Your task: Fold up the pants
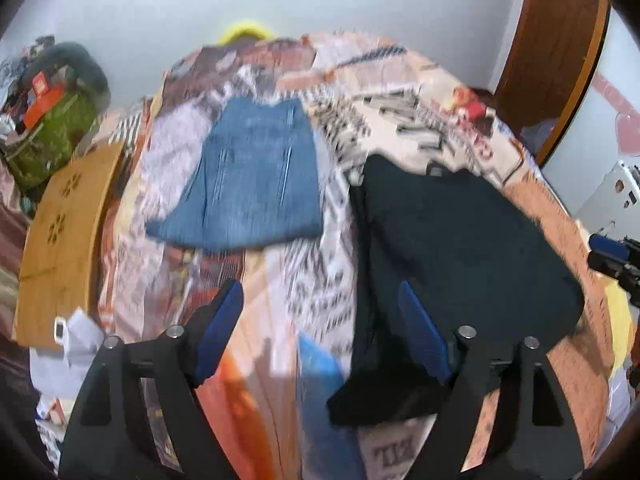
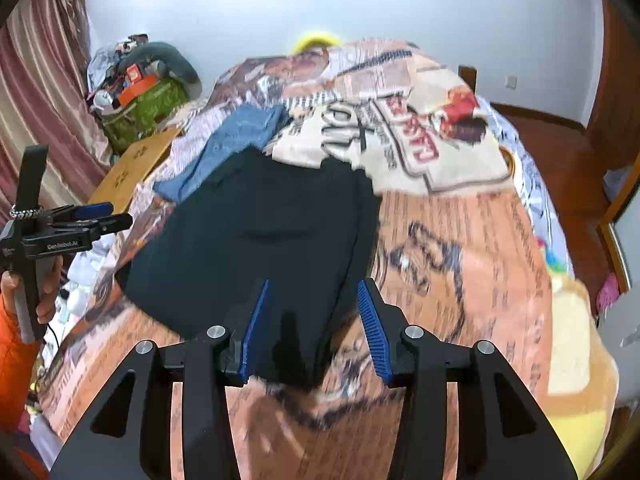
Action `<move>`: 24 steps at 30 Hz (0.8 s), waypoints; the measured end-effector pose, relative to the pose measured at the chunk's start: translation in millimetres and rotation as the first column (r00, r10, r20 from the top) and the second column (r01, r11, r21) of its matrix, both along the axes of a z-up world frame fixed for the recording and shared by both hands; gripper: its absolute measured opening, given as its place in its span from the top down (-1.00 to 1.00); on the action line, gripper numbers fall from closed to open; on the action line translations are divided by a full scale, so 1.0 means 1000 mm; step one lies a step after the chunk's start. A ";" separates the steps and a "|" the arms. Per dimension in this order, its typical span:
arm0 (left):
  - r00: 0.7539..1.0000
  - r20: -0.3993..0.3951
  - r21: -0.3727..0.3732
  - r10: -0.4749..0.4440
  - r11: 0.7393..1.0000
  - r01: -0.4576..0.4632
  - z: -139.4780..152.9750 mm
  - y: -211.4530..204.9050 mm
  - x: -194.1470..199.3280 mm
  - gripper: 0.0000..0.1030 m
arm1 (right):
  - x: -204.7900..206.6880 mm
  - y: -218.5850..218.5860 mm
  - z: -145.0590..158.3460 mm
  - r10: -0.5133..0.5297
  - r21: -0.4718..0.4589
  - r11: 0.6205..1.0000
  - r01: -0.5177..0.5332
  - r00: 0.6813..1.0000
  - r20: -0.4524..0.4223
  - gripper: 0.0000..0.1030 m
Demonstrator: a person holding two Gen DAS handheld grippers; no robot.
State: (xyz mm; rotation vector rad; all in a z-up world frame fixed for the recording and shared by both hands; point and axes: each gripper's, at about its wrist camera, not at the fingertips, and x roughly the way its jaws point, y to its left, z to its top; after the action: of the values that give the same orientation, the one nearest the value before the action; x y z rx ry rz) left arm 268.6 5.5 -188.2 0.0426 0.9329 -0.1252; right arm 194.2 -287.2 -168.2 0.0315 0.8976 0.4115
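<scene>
Both tools are held by a person over a bed. Left tool (image 1: pixel 320 328) has its blue pads spread wide, with nothing pressed between them; its right pad (image 1: pixel 424 340) sits in front of the near edge of the dark pants (image 1: pixel 460 232), but whether it touches the cloth cannot be told. Right tool (image 2: pixel 312 328) has its pads apart too, with the near corner of the same pants between them; the pads do not appear to pinch the cloth. In the right wrist view, the left tool shows at the far left, gripped by a hand (image 2: pixel 44 284) with an orange sleeve (image 2: pixel 16 352) below it.

The dark pants lie on the bed as a compact, roughly rectangular stack, so they look already folded, with only a small flap at the near corner hanging loose. Just beyond them, towards the wall, lies a folded pair of blue jeans (image 1: pixel 248 176); in the right wrist view the dark pants overlap its near edge. Judging by this, both pairs appear done, and little seems left but tidying.

The bed is covered by a blanket (image 2: pixel 460 248) printed in orange, cream and brown newspaper patterns. A wooden board (image 1: pixel 64 236) leans beside the bed's left side. Past it sits a green bag (image 2: pixel 148 108) heaped with clutter, near striped pink curtains (image 2: pixel 36 92). The walls are pale blue, and a wooden door frame (image 1: pixel 560 52) stands at the right.
</scene>
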 end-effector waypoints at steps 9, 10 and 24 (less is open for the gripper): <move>0.994 0.069 0.058 -0.090 0.995 0.086 0.012 -0.040 0.048 -0.75 | 0.048 0.006 -0.004 0.015 -0.010 1.000 -0.015 0.999 0.029 0.20; 0.992 0.064 0.069 -0.107 0.992 0.103 0.010 -0.045 0.054 -0.75 | 0.055 0.007 -0.006 0.017 -0.005 1.000 -0.017 1.000 0.022 0.20; 0.986 -0.077 0.064 -0.146 0.987 0.151 -0.051 -0.072 0.124 -0.70 | 0.133 0.020 -0.054 0.065 0.004 0.998 -0.065 0.995 -0.076 0.23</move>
State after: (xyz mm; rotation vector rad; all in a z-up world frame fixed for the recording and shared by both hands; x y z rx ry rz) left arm 392.1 -66.9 -239.4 0.1730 1.0063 -0.2335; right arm 327.3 -266.8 -222.2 0.0196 0.9756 0.4737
